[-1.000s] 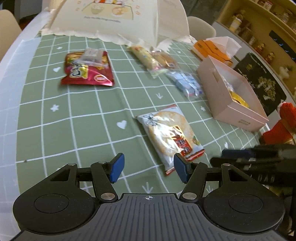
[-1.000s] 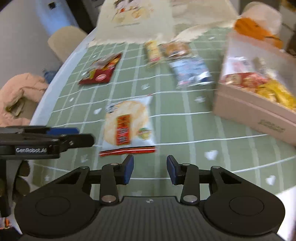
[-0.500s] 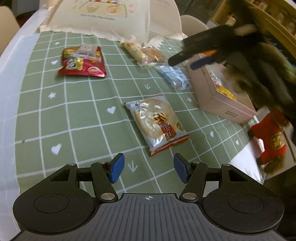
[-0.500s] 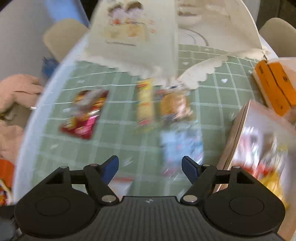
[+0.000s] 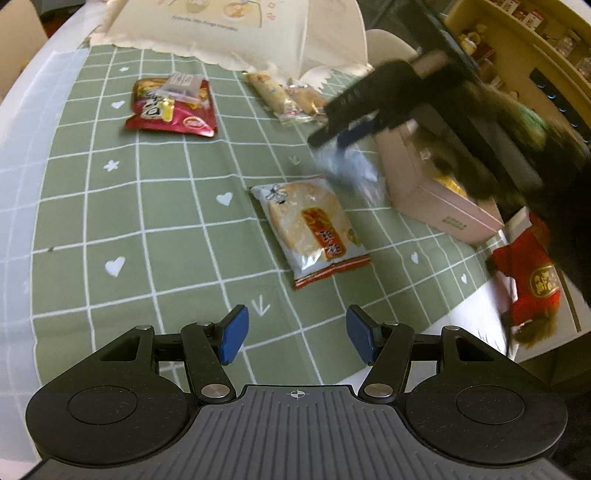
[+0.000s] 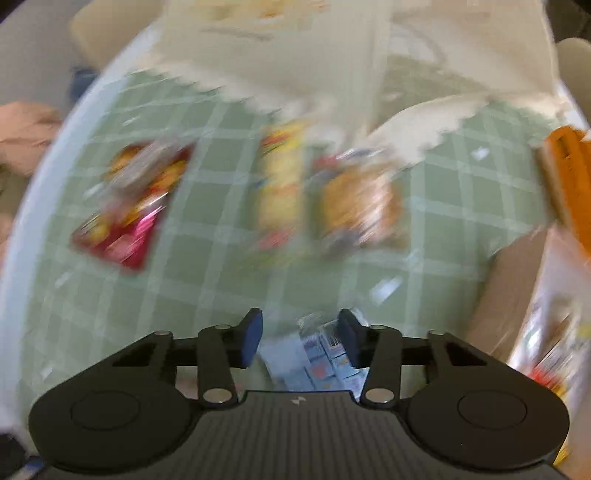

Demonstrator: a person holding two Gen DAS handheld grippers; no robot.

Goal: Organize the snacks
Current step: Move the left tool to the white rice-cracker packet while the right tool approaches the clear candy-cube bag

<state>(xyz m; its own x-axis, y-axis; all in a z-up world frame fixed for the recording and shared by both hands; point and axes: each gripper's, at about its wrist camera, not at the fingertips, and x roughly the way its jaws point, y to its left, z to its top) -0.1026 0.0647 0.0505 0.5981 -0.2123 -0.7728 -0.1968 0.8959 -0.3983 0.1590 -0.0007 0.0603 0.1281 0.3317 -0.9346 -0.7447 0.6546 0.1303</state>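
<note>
A rice-cracker packet (image 5: 314, 229) lies mid-table on the green checked cloth, ahead of my open, empty left gripper (image 5: 297, 336). My right gripper (image 6: 301, 338) is open over a blue-white snack packet (image 6: 319, 360); it also shows, blurred, in the left wrist view (image 5: 351, 168), below the right gripper (image 5: 343, 134). A red packet (image 5: 171, 107), a yellow stick packet (image 5: 271, 90) and a brown packet (image 5: 306, 99) lie farther back. The pink box (image 5: 436, 195) at the right holds several snacks.
A cream paper bag (image 5: 236, 29) stands at the table's far end. An orange box (image 6: 570, 177) sits behind the pink box. A red plush item (image 5: 532, 273) lies off the table's right edge. Shelves (image 5: 535, 44) stand at the far right.
My right gripper has swept forward over the table to the blue-white packet and opened wider than a second ago. My left gripper has drawn back a little and stayed open.
</note>
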